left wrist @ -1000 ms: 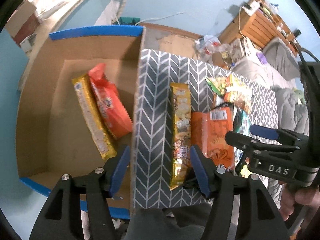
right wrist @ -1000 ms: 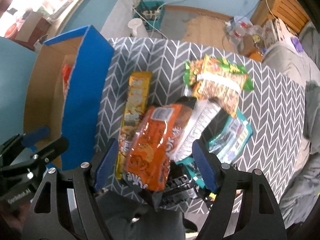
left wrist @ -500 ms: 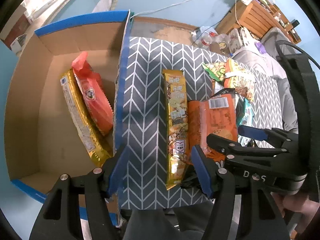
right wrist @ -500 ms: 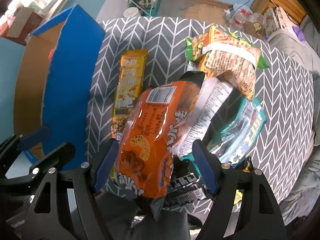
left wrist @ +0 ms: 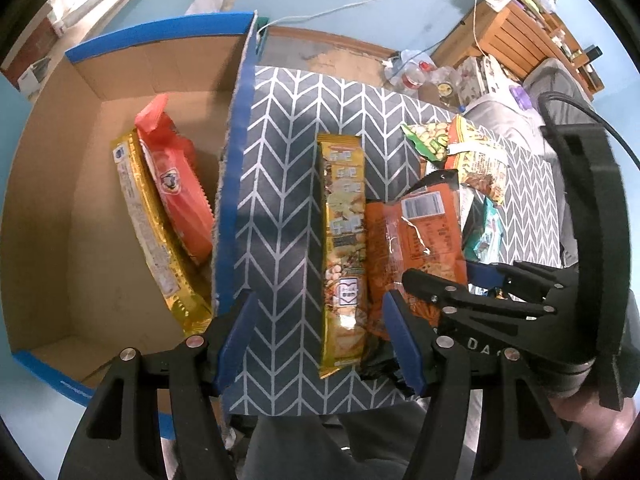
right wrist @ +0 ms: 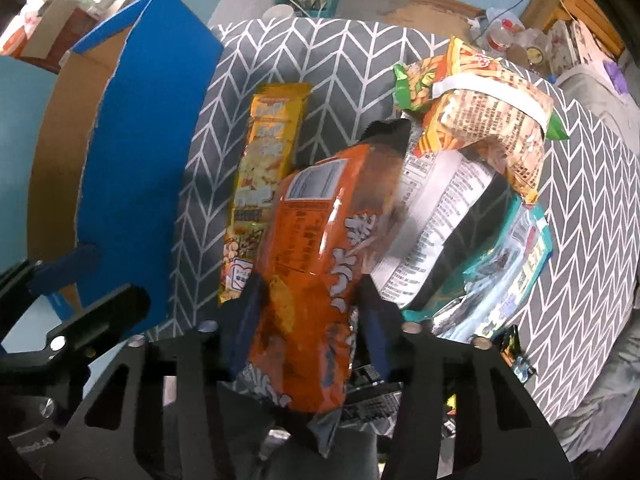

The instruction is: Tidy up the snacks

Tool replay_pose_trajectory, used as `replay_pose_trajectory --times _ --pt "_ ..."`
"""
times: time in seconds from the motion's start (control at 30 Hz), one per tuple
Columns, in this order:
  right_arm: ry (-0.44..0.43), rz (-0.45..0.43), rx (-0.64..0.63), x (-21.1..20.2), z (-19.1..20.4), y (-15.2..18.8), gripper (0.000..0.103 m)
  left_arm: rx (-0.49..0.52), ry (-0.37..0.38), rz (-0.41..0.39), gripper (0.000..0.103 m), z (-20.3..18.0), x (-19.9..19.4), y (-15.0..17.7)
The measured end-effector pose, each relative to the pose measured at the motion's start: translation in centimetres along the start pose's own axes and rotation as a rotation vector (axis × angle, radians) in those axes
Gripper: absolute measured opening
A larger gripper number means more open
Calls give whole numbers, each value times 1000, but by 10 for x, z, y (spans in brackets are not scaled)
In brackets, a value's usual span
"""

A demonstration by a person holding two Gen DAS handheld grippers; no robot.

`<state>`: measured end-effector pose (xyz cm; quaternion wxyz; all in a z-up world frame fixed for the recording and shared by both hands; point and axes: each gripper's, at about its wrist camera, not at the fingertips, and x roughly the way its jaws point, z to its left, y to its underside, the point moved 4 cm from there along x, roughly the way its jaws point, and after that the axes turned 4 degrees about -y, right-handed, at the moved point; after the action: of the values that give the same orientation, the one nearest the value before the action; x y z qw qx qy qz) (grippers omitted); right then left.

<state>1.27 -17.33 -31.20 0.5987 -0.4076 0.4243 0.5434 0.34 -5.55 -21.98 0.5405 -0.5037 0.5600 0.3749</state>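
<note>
Two snacks already lie in the cardboard box (left wrist: 80, 208) on the left: a long gold packet (left wrist: 150, 220) and a red bag (left wrist: 180, 192) resting against it. We judge the job as under way but far from finished, since most of the snacks are outside the box on the patterned cloth (left wrist: 280, 160). Our right gripper (right wrist: 308, 320) is clenched on the orange bag (right wrist: 316, 264), its near end pinched between the blue pads; we cannot tell whether the bag is lifted clear of the pile. Our left gripper (left wrist: 320, 336) is spread wide and grasps nothing, poised over the near end of the yellow bar (left wrist: 344, 236), which lies flat just beside the orange bag. Farther right are a green-edged nut bag (right wrist: 480, 100), a white-backed packet (right wrist: 436, 216) and a teal packet (right wrist: 508, 264), all heaped and overlapping, waiting for their turn.
</note>
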Motion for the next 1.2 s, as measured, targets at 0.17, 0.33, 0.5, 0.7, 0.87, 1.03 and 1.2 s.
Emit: replay_pose_trajectory --times 0.17,0.33,0.5,0.7,0.87,1.03,1.2 --pt "-27 -30 -7 -11 -5 4 35 0 11 16 66 -8 6 -3" --pt "-24 -66 -16 -28 -13 9 32 -2 16 30 66 -15 11 -6" --pt "-21 -103 4 -50 -30 16 30 -8 24 47 71 -28 18 -12" --pt "-30 -154 35 -72 -51 23 28 6 15 65 75 -46 33 -19" --pt "-46 -157 48 -69 -64 24 28 -11 -50 85 78 -49 58 -25" --pt "-30 -134 54 -57 -74 22 45 -18 -108 84 78 -46 75 -29" --pt "-2 -137 50 -52 -72 16 73 -36 -117 87 78 -40 85 -32"
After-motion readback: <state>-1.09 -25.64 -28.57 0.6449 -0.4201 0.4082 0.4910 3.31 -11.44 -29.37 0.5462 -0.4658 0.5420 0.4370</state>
